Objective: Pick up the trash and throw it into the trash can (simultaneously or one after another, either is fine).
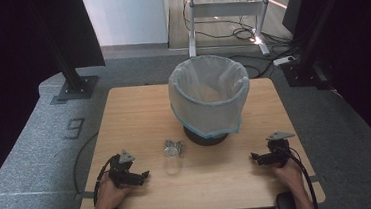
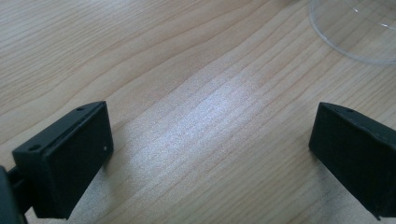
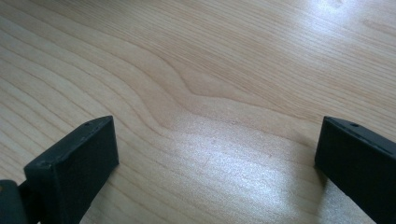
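Light wooden table [image 1: 139,113] bearing, at upper centre, a round bin lined with a translucent white bag [image 1: 209,93]; below it lies a clear plastic cup [image 1: 173,163] beside crumpled foil [image 1: 174,146]. Left gripper [image 1: 141,176] and right gripper [image 1: 256,157], both spread and empty, rest lower left and right. Approach stage, apparently; next, the left gripper likely reaches rightward to the cup.

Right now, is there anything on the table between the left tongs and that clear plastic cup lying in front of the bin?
Nothing visible. The left tongs rest open on the wooden table, and bare wood lies between them and the clear cup on its side. A crumpled wrapper sits just beyond the cup, toward the bagged bin.
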Tool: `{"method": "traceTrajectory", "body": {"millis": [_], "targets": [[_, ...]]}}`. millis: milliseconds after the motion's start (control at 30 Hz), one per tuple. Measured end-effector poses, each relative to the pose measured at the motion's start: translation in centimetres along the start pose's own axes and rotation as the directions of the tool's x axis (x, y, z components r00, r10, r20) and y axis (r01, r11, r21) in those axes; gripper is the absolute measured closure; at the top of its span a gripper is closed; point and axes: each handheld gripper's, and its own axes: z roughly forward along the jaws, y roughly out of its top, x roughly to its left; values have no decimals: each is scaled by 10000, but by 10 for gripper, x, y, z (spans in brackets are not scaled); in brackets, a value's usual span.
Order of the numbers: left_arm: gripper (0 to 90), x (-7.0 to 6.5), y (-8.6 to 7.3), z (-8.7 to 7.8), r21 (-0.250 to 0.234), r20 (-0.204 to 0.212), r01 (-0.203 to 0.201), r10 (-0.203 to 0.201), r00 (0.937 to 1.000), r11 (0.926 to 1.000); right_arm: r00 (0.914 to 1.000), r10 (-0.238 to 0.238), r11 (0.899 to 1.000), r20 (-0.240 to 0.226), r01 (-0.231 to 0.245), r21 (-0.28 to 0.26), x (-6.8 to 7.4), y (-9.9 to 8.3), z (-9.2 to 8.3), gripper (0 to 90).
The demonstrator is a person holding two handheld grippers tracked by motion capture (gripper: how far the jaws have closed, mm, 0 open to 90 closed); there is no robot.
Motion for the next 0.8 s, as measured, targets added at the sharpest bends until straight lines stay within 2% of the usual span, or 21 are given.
{"method": "traceTrajectory", "body": {"millis": [300,467,600,800], "targets": [[0,-3,2,1,33,-158,201,-200,9997,9998,10000,31,10000,27,-31,0,0,0,0,0],[0,-6,3,2,86,-134,152,-151,9998,9998,10000,50,10000,43,-50,-4,1,0,0,0],[0,-9,5,2,227,74,-89,87,9999,9997,10000,62,10000,57,-62,-3,1,0,0,0],[0,-13,9,2,295,440,-110,97,9990,9995,9999,76,10000,68,-76,-7,1,0,0,0]]}}
